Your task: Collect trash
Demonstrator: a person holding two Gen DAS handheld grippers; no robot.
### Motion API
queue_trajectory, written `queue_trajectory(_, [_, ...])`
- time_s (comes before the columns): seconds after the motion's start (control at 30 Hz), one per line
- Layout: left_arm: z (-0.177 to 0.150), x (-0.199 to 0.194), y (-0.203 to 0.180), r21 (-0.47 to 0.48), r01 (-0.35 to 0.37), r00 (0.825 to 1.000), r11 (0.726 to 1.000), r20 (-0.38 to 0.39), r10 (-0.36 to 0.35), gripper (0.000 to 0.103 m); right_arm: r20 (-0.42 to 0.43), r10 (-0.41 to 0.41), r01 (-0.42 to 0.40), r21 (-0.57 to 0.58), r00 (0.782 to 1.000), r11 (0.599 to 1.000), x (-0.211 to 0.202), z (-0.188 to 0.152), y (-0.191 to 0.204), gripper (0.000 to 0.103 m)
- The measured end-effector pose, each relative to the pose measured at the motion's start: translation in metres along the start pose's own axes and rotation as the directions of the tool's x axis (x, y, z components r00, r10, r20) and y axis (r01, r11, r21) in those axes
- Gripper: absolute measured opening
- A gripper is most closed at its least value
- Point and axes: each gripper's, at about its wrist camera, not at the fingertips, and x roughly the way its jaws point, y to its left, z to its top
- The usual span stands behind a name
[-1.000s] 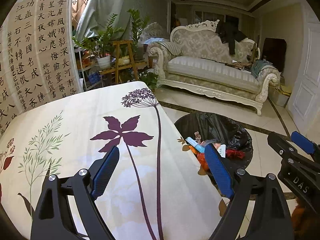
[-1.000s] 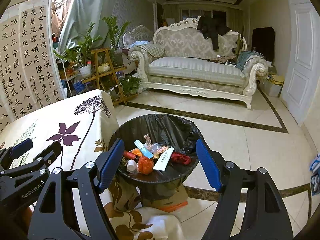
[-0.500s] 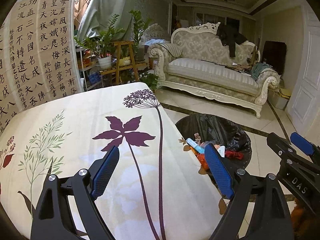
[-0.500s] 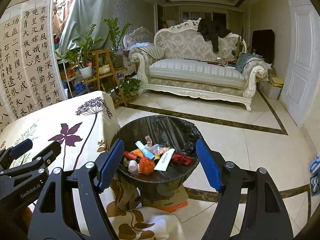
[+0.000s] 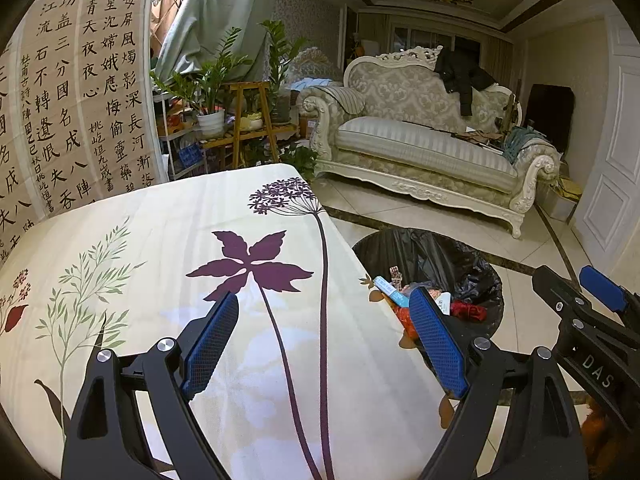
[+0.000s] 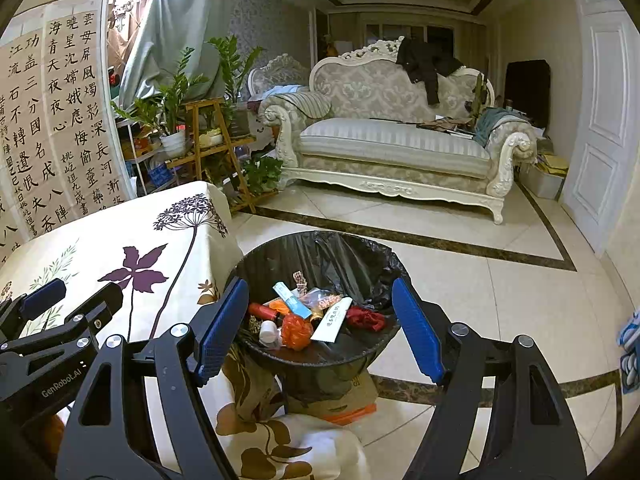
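Beside the table's [image 6: 120,240] corner, at about four o'clock from its flowered cloth, stood the black-lined trash bin [image 6: 320,252] on the floor. It held a red cloth, an orange mesh ball [image 6: 296,330], a white paper sleeve, a blue-and-white tube and a small white bottle. Compared with a second before, nothing had shifted; both tools held station. The left hand-held gripper [image 5: 324,340] stood wide and empty over bare cloth; the right hand-held gripper [image 6: 320,328] stood wide and empty above the bin. Judgement: collection appeared complete.
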Motion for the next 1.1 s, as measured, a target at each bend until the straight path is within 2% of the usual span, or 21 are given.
queue_trajectory(1.1, [-0.0016, 0.0015, 0.0015, 0.003, 0.001, 1.000, 1.000, -0.004, -0.001, 0.084, -0.002, 0.000, 0.000, -0.002, 1.000, 1.000, -0.0003, 0.0008, 0.0031, 0.073])
